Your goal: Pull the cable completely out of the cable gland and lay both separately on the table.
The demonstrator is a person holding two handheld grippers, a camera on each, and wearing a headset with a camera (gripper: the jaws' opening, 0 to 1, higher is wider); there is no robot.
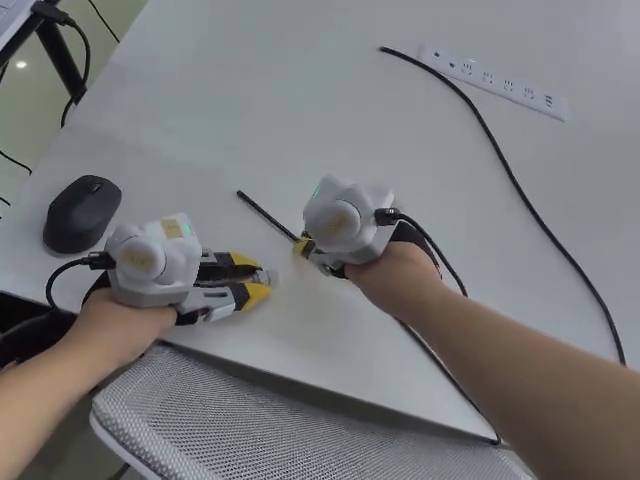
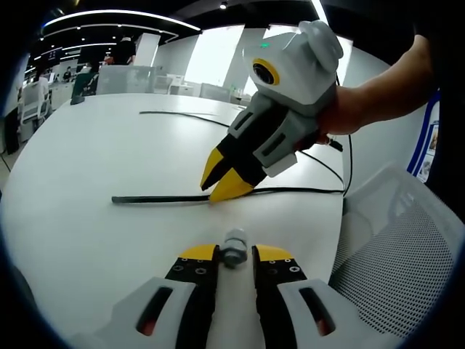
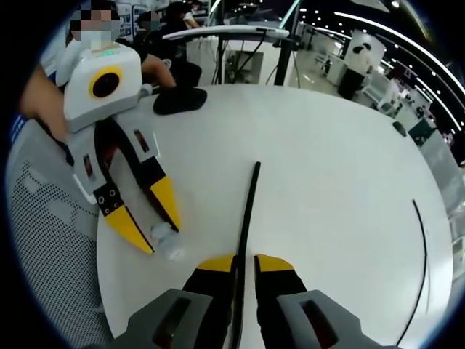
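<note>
1. The left gripper [image 2: 234,254] has its jaws clenched on the small grey cable gland [image 2: 234,246], low at the table [image 1: 300,100]; whether the gland touches the surface I cannot tell. The right gripper [image 3: 245,260] has its jaws closed on the thin black cable [image 3: 249,203], which lies flat and runs away from them
2. Gland and cable look already parted, near each other but not touching, so the step in hand is likely the laying down
3. To do it well, rest the gland on the table before releasing, since a round part may roll, and keep it off the cable
4. The left gripper works close to the table's near edge, with a mesh chair [image 1: 250,420] below, so set the gland further in
5. Open room lies ahead at the centre. A mouse [image 1: 80,212] sits to the left, and a power strip [image 1: 495,80] and its black lead [image 1: 530,215] to the right
</note>
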